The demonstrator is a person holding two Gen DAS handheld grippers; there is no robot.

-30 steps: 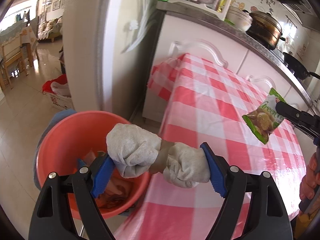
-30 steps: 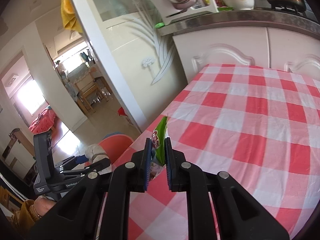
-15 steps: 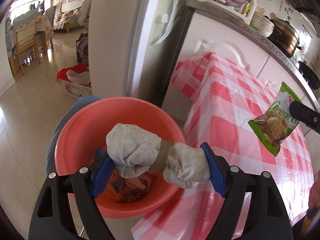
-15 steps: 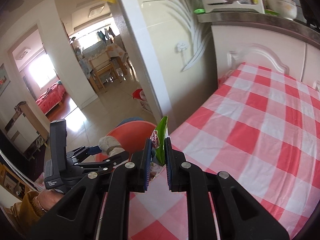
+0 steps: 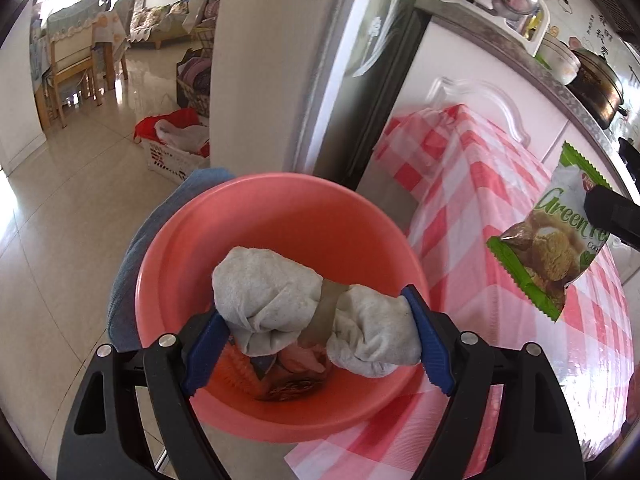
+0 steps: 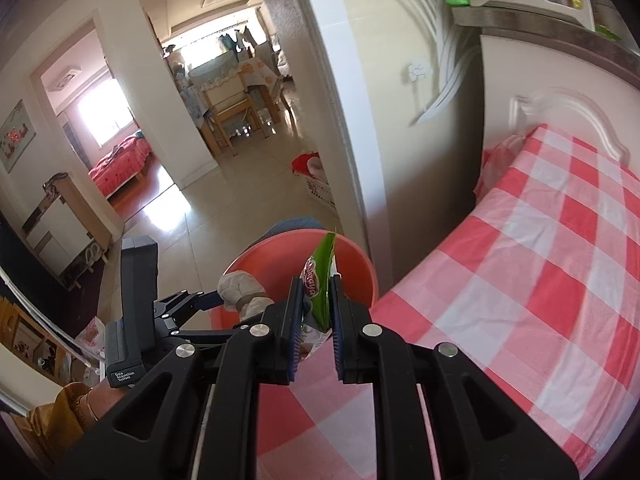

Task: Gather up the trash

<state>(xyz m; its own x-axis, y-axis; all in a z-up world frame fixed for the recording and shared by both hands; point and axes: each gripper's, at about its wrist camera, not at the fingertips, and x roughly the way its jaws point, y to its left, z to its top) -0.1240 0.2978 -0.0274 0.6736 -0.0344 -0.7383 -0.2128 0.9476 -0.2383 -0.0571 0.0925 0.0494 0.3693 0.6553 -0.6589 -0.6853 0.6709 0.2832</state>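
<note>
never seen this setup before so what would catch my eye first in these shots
The pink basin fills the middle of the left wrist view, beside the red checked tablecloth, with some wrappers at its bottom. Right over it, the left gripper clamps a grey-white taped cloth bundle between its blue fingers. At the right of that view hangs a green snack wrapper, pinched by the right gripper near the basin's rim.
</note>
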